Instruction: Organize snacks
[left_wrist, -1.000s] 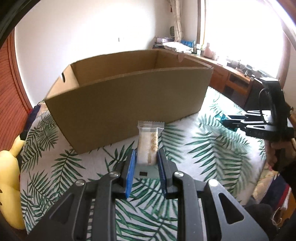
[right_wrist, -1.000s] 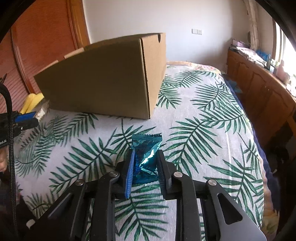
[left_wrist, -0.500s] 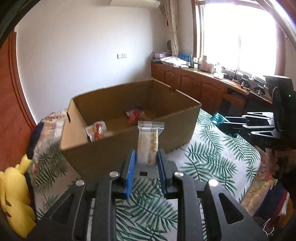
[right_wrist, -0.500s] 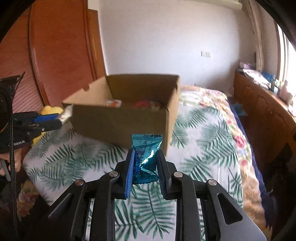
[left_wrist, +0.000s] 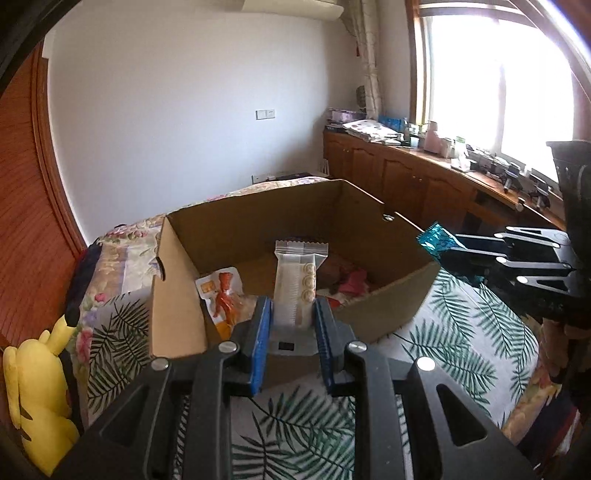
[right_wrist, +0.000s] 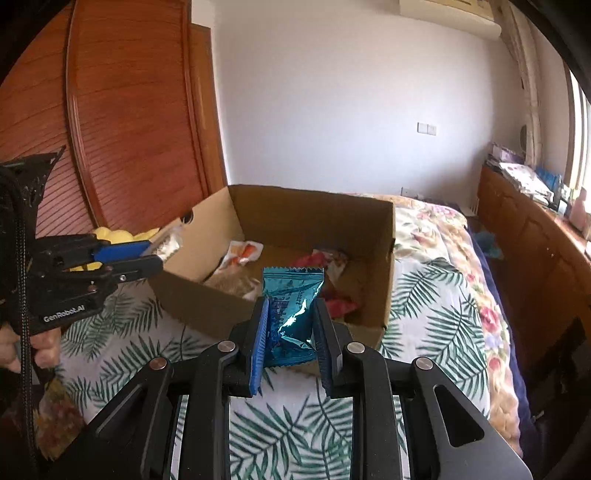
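Observation:
An open cardboard box (left_wrist: 177, 291) (right_wrist: 384, 266) stands on the palm-print bed and holds several snack packs, among them an orange-and-white pack (left_wrist: 223, 295) and red ones (right_wrist: 332, 266). My left gripper (left_wrist: 292, 314) is shut on a white cracker pack (left_wrist: 297, 284), held upright above the box's near wall. My right gripper (right_wrist: 290, 317) is shut on a blue foil pack (right_wrist: 291, 302), held above the box's near edge. Each gripper shows in the other's view: the right gripper (left_wrist: 443, 251) and the left gripper (right_wrist: 155, 254).
A yellow plush toy (left_wrist: 40, 387) lies at the bed's left edge. A wooden cabinet (left_wrist: 406, 177) with clutter runs under the window on the right. A wooden sliding door (right_wrist: 129, 122) stands behind the box. The palm-print bedcover (right_wrist: 436, 314) surrounds the box.
Both grippers have risen from bed level and moved toward the box with their packs still held. The box interior and its snacks now show from above.

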